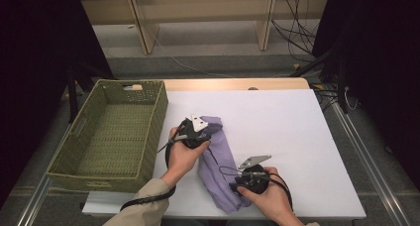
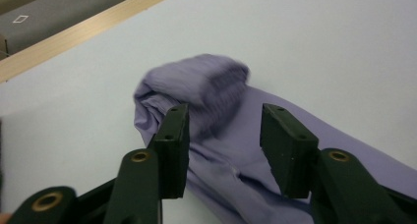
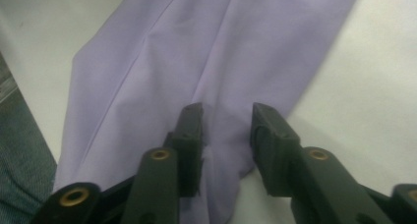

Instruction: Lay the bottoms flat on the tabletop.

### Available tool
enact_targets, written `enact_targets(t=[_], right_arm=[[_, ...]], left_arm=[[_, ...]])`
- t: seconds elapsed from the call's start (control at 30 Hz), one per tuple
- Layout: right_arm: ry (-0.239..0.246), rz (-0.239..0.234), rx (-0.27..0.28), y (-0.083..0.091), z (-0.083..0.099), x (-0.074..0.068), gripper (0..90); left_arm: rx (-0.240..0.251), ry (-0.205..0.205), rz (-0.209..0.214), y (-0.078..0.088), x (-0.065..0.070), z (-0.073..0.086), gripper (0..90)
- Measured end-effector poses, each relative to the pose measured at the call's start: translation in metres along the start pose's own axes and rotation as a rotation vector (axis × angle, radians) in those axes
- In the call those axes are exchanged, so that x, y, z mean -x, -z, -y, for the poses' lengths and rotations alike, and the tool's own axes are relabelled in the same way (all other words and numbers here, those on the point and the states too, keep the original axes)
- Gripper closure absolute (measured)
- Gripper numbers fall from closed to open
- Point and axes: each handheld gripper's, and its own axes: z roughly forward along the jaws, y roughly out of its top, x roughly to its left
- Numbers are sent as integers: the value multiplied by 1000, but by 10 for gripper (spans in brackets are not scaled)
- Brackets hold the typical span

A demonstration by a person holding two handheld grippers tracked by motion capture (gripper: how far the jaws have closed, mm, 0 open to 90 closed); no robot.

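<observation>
Purple cloth (image 1: 218,161) lies beside green wicker basket (image 1: 114,132).

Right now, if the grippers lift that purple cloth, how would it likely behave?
The purple cloth is probably floppy: it lies creased and bunched at its far end on the white table, so it would likely sag. It looks thin and light. Pushed, it would probably wrinkle rather than slide whole.

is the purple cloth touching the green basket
Apart. In the high view the purple cloth lies on the white table, with a bare strip of tabletop between it and the green basket.
</observation>
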Motion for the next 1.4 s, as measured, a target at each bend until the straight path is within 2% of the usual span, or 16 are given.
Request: enact_targets(t=[0.1,0.17,0.27,0.37,0.47,0.57,0.7,0.77,0.9,1.0,1.1,1.13,1.23,1.27,1.3,1.4], right_arm=[[-10,17,24,1,0,2,591],[-19,34,32,2,-1,4,558],[-37,68,43,3,0,8,518],[-57,85,31,2,1,11,503],[-57,91,19,0,1,10,497],[-40,112,9,-1,0,8,532],[-8,130,-18,-2,-1,0,667],[18,152,-27,-3,-2,-3,738],[-1,112,-61,-2,-4,-2,900],[7,115,-63,-2,-4,-3,900],[-27,97,-67,0,-3,-3,900],[-42,88,-77,1,-2,-4,900],[-31,68,-94,4,2,-5,900],[-86,52,-106,6,1,-9,900],[-41,56,-101,6,4,-7,900],[-58,39,-104,7,5,-8,900]], left_arm=[[-19,30,35,5,1,6,504],[-56,48,76,9,3,11,467],[-91,58,111,15,7,23,439],[-159,81,156,21,7,35,371],[-189,87,190,26,8,45,386],[-208,104,248,31,14,52,426],[-233,75,286,28,24,55,534],[-243,53,283,26,29,57,585],[-245,19,264,24,34,56,668],[-238,4,267,23,37,56,734],[-231,-25,268,23,39,55,776],[-227,-45,272,23,39,55,788],[-213,-92,284,24,41,55,821],[-213,-105,284,25,41,55,831],[-212,-111,286,25,42,55,841],[-210,-111,289,26,41,56,852]])
